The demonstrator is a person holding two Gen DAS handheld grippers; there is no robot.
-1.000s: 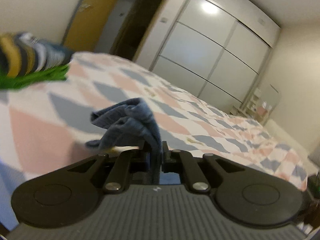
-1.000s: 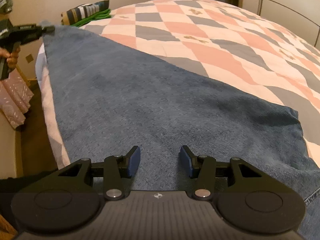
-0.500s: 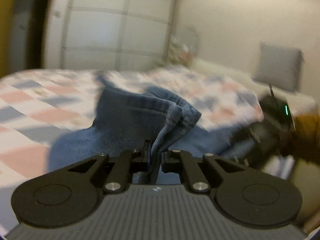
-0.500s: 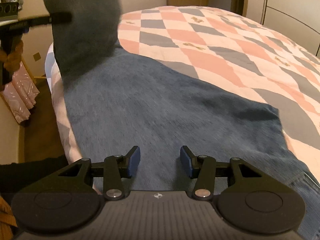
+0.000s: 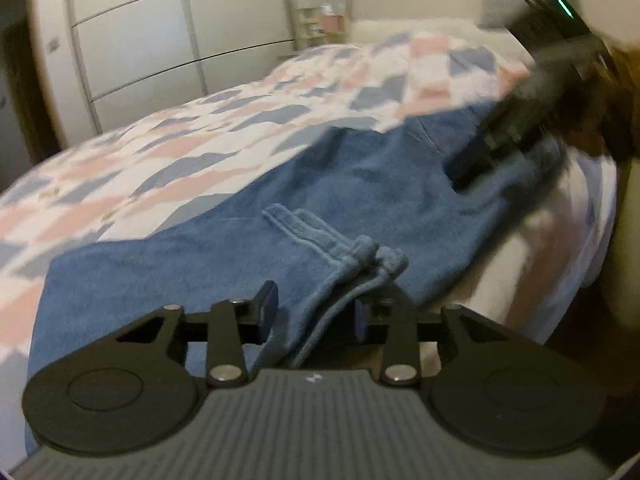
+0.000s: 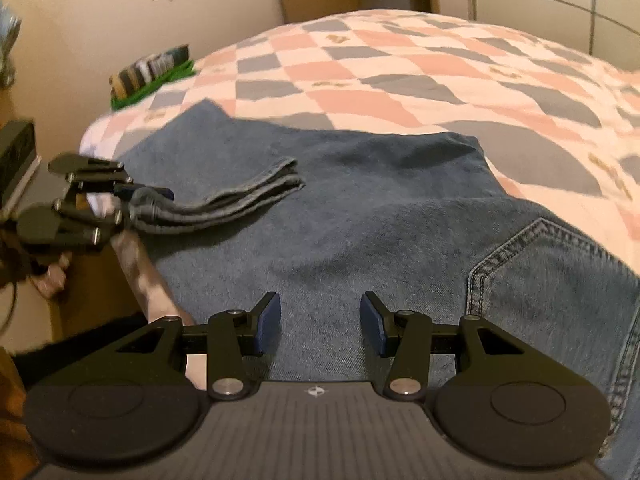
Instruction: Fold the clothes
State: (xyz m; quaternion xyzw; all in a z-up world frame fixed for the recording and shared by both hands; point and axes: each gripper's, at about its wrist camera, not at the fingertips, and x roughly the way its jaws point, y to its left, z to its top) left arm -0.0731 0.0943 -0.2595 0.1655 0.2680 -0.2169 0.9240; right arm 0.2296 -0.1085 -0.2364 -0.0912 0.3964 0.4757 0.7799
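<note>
Blue jeans lie spread on the checked bedspread, folded with the leg ends laid back over the upper part. In the left wrist view my left gripper is low over the jeans. Its jaws are opening, and the leg hem still lies loosely between them. The right wrist view has the left gripper at the bed's left edge with the hem trailing from it. My right gripper hovers open over the seat of the jeans beside a back pocket, holding nothing.
A folded stack of striped and green clothes sits at the bed's far corner. White wardrobe doors stand beyond the bed. The mattress edge drops off right beside the jeans. The blurred right gripper is at upper right.
My left gripper swung the leg hem over and down onto the jeans, and its jaws have parted. The right gripper crept forward over the denim, still open.
</note>
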